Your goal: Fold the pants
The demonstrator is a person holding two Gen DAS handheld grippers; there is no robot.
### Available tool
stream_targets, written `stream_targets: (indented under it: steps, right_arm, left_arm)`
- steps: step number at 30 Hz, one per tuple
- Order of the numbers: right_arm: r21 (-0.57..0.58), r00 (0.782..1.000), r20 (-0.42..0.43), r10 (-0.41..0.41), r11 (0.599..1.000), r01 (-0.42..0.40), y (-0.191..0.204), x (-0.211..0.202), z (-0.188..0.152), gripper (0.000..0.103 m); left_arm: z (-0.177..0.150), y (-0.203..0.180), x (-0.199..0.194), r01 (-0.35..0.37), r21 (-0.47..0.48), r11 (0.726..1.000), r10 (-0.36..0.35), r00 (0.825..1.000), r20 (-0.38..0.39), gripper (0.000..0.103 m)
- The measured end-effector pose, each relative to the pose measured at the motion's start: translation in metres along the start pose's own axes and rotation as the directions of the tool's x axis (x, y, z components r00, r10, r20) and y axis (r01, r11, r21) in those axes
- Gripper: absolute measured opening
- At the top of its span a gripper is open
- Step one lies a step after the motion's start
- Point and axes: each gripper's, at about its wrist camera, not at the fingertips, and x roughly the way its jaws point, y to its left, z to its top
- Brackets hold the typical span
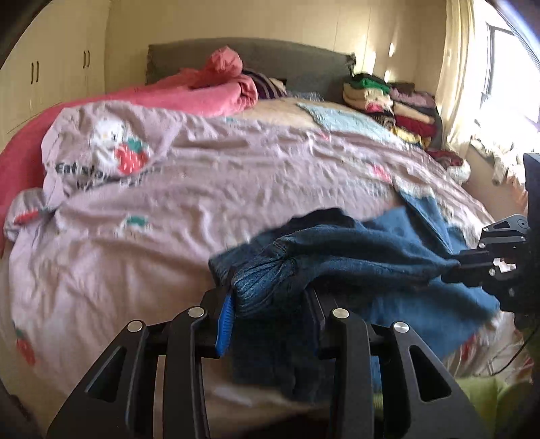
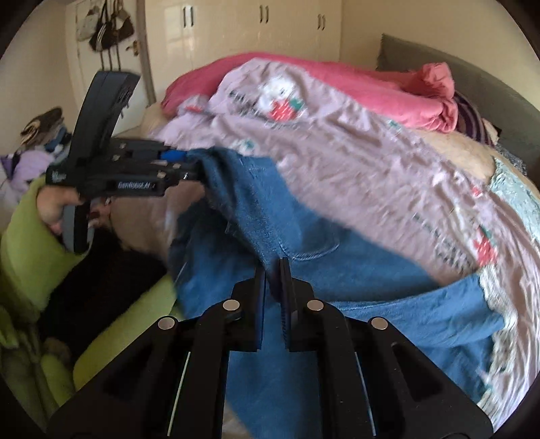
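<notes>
- Our left claw (image 1: 270,314) grips the bunched waistband of the blue pants (image 1: 354,256).
- Our right claw (image 2: 272,297) is pinched tight on the same pants, stretched above the bed (image 1: 202,189).

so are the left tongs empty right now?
No: in the left wrist view the left tongs are shut on a bunched fold of the jeans.

We see the pants (image 2: 303,236) as soft, matt blue denim with a ribbed waistband. The bed cover (image 1: 236,175) is thin, wrinkled lilac cloth. The tongs' (image 2: 272,304) arms look like matt black plastic with shiny metal pins. The wardrobe doors (image 2: 236,30) are glossy cream.
</notes>
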Motion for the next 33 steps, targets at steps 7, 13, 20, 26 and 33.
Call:
stream_targets:
  steps: [7,13,20,26,33]
  right_arm:
    - [0.048,0.996,-0.059,0.071,0.997,-0.068,0.020,0.015,-0.032,0.004]
    - [0.054,0.992,-0.081,0.094,0.994,-0.090,0.029,0.021,-0.041,0.004]
    - [0.056,0.989,-0.080,0.124,0.991,-0.120,0.032,0.023,-0.046,0.004]
    - [0.070,0.987,-0.088,0.138,0.989,-0.132,0.033,0.027,-0.051,0.006]
    - [0.082,0.984,-0.055,0.170,0.983,-0.165,0.030,0.008,-0.053,0.009]
  left_arm:
    - [-0.032,0.002,0.002,-0.015,-0.001,1.000,0.015,0.995,-0.103,0.041]
    - [-0.046,0.012,-0.004,-0.046,-0.049,0.998,0.038,0.988,-0.152,0.058]
    - [-0.040,0.012,-0.049,-0.049,-0.124,0.991,0.041,0.997,-0.066,0.055]
    - [-0.013,-0.028,-0.034,0.097,-0.098,0.990,-0.101,0.994,-0.040,0.055]
    - [-0.038,-0.050,0.020,-0.013,0.021,1.000,0.017,0.982,-0.190,0.055]
